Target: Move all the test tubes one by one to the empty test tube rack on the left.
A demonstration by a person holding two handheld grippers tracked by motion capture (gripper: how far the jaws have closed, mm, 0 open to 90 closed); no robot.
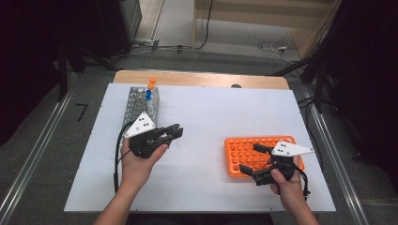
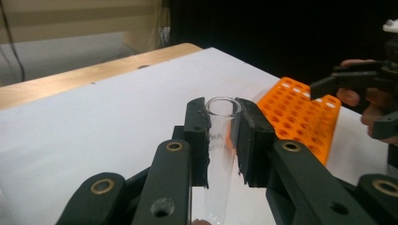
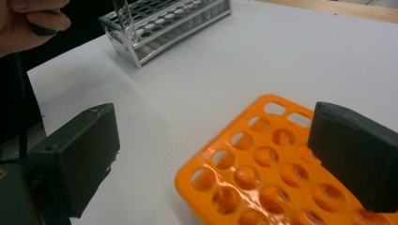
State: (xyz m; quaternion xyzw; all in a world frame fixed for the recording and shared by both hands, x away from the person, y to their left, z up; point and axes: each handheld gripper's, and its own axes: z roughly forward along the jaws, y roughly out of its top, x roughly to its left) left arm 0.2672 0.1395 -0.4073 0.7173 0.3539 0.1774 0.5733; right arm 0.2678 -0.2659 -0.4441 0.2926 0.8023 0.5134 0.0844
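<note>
My left gripper (image 1: 176,131) is shut on a clear, uncapped test tube (image 2: 220,140), which stands upright between the pads with its rim just above them. It hovers over the white table left of centre, pointing toward an orange tube rack (image 1: 237,150). Over that rack's near left part, my right gripper (image 1: 249,158) stands wide open with nothing between its jaws. In the right gripper view (image 3: 211,154) the rack's holes (image 3: 263,178) lie empty below the two pads. The held tube (image 3: 124,16) shows faintly at the top left of that view.
A metal tube rack (image 1: 140,105) stands at the back left of the white table (image 1: 211,112), with an orange-capped tube (image 1: 151,83) and a blue-capped one (image 1: 148,94) at its far end. A wooden edge runs along the table's back. Dark floor and cables surround it.
</note>
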